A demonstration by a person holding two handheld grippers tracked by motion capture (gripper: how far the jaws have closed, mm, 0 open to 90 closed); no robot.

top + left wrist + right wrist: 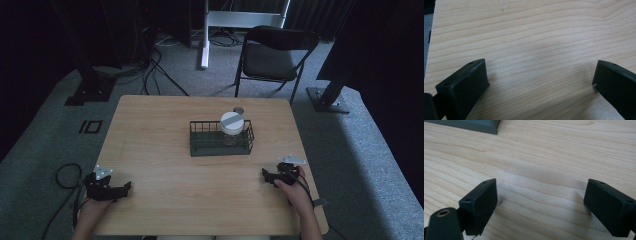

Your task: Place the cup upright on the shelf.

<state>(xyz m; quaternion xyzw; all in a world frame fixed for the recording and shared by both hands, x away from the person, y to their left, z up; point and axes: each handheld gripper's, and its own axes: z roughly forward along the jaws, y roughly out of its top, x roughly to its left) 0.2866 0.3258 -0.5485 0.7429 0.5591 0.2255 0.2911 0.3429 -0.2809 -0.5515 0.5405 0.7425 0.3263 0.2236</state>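
Observation:
A black wire basket [205,145] stands at the middle of the wooden table [160,130]. Inside its right half is a clear jar with a white lid [232,122] crossed by a grey stripe. My left gripper [123,189] rests at the table's front left edge, jaws pointing right; my right gripper [267,176] rests at the front right, jaws pointing left. In the left gripper view my left gripper [540,80] stands open over bare wood. In the right gripper view my right gripper [540,200] is open too, with a corner of the basket's base [474,125] at the top left.
A small round grey object [238,110] lies just behind the basket. Beyond the table a black folding chair [272,52] stands on the grey carpet, with cables [155,75] and dark stand feet [90,92] at the far left and right.

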